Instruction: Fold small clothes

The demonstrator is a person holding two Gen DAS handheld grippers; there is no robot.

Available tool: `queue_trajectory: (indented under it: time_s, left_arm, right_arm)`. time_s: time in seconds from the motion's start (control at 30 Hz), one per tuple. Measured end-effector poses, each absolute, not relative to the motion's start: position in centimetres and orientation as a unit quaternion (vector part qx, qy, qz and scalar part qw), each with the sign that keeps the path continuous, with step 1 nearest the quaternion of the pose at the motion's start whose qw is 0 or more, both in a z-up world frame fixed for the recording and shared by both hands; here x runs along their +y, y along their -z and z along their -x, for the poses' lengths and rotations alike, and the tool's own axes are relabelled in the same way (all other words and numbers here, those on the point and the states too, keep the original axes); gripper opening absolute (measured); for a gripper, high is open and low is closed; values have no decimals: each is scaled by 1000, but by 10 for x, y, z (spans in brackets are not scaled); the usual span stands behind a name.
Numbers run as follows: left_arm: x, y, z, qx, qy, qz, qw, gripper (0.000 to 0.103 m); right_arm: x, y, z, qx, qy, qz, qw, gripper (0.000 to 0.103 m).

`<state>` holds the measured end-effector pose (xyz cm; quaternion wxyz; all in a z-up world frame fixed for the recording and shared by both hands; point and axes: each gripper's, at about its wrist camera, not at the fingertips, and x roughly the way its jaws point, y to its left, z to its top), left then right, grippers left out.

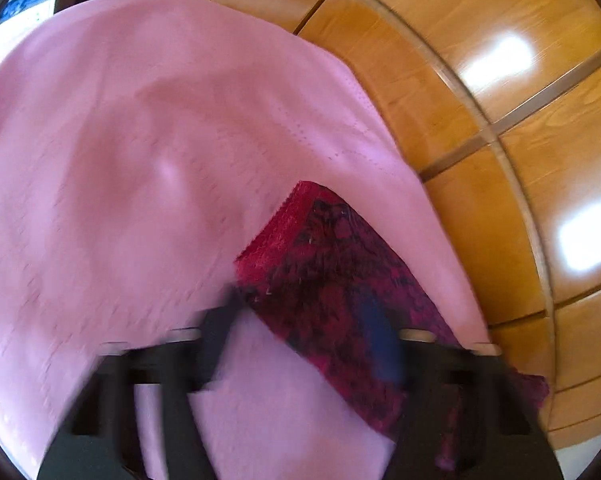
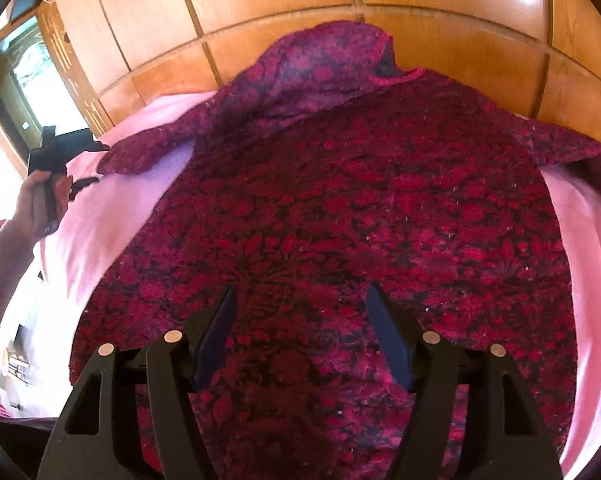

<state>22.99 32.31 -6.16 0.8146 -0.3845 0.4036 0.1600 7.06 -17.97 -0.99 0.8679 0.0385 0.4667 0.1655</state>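
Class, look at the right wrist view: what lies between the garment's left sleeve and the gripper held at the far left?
Only bare pink sheet lies between the red garment and the left gripper, in the right wrist view.

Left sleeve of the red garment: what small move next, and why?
Probably ease the left claw onto the sleeve and pinch its cuff: that sleeve lies spread on the pink sheet, unfolded, and the claw's fingers hover over it, seemingly gripping nothing.

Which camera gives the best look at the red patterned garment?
The right wrist view: the red patterned garment lies spread across the pink sheet, collar and both sleeves visible. The left wrist view catches only one sleeve end, blurred, beside the left gripper.
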Motion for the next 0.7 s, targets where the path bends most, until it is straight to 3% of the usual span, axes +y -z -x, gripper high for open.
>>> queue_trajectory:
  time_s: [0.07, 0.17, 0.4, 0.57, 0.7]
  left_arm:
    - [328, 61, -237, 402, -163, 377, 818, 10]
    - [345, 39, -231, 364, -187, 368, 835, 9]
    - [387, -8, -228, 302, -283, 313, 855, 8]
    - [373, 8, -246, 353, -312, 236, 850, 11]
    - [372, 32, -232, 387, -365, 240, 812, 20]
  right_arm:
    - [-182, 14, -74, 474, -159, -39, 865, 66]
    - [-184, 22, -79, 483, -151, -45, 861, 66]
    - [-184, 33, -89, 488, -144, -50, 859, 67]
    - [-178, 41, -97, 491, -140, -38, 859, 68]
    - [-177, 41, -98, 491, -139, -39, 859, 68]
